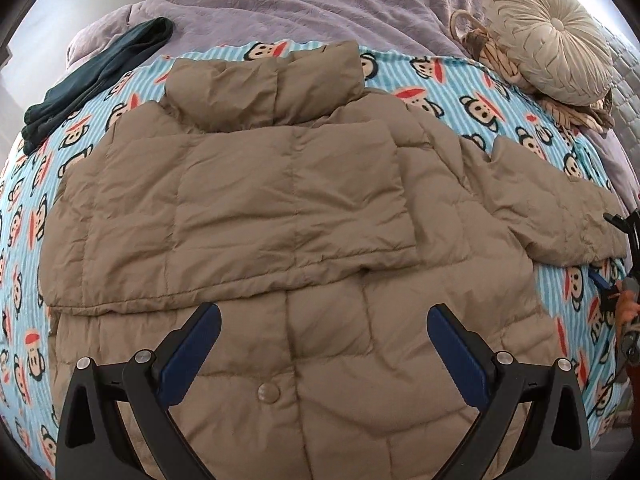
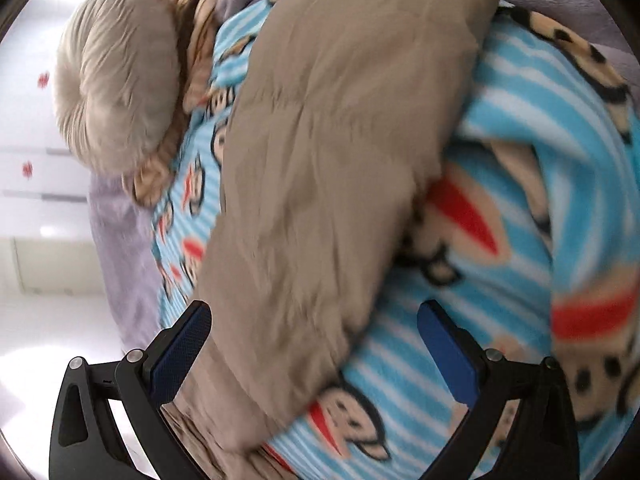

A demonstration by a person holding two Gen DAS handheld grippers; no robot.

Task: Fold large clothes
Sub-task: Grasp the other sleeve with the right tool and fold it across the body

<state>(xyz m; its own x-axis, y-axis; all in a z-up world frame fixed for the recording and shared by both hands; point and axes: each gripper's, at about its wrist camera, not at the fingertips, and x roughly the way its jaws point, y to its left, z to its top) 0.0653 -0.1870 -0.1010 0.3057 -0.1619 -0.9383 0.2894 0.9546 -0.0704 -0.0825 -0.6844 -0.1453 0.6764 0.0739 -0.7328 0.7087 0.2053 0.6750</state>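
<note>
Jacket (image 1: 280, 208), both tongs wide open, empty

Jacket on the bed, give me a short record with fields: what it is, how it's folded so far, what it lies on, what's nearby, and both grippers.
item: tan puffer jacket, collar away from the left camera
fold state: one sleeve folded across the body; other sleeve still spread out to the side
surface: blue striped monkey blanket over a purple bedspread
nearby: dark green garment beside the jacket; round cream cushion past the spread sleeve
left gripper: open, over the jacket's lower body
right gripper: open, at the spread sleeve's cuff; view blurred
</note>
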